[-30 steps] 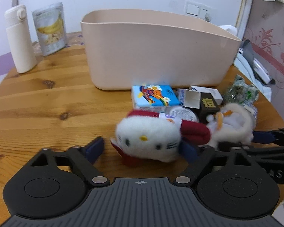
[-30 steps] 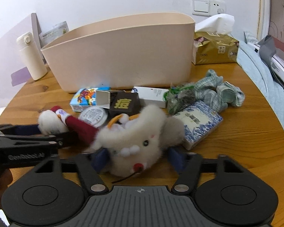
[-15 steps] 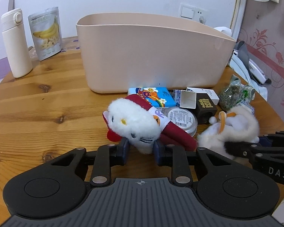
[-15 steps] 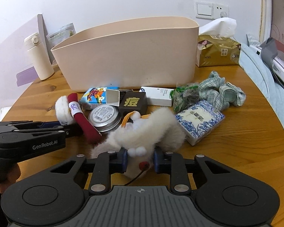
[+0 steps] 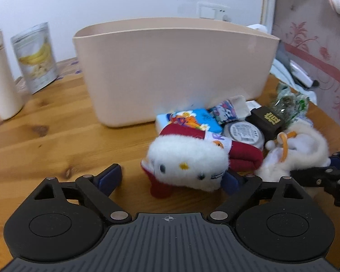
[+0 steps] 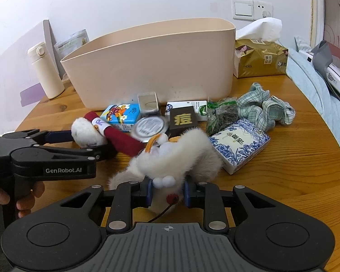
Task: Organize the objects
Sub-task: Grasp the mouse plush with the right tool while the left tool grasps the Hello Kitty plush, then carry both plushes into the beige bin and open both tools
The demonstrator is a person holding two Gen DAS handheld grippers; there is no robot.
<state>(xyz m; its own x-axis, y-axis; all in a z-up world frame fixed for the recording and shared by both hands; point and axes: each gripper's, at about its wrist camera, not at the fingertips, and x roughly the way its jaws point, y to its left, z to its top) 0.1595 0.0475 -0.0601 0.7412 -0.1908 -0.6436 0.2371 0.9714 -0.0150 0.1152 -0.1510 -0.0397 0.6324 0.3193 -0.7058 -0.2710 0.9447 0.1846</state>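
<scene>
A white cat plush with a red sleeve [image 5: 188,165] lies on the wooden table [image 5: 56,140]. It sits between the wide-apart fingers of my open left gripper [image 5: 170,179], close to the right finger. From the right wrist view, the same cat plush [image 6: 86,131] rests between the left gripper's fingers [image 6: 56,136]. My right gripper [image 6: 167,192] is shut on a fluffy white plush [image 6: 176,156], which trails onto the table. A tall beige bin [image 5: 174,68] stands behind the pile, and its inside is hidden.
In front of the bin [image 6: 151,68] lie a blue cartoon box [image 6: 122,113], a round tin [image 6: 149,127], a black box [image 6: 183,120], a blue-patterned packet [image 6: 240,142], a bag of greens [image 6: 219,113] and a checked cloth [image 6: 265,111]. A white bottle [image 5: 0,79] and banana pouch [image 5: 36,56] stand left.
My left gripper was shut on the cat plush half a second ago and has opened, leaving the plush on the table. The right gripper stays shut on the fluffy plush.
</scene>
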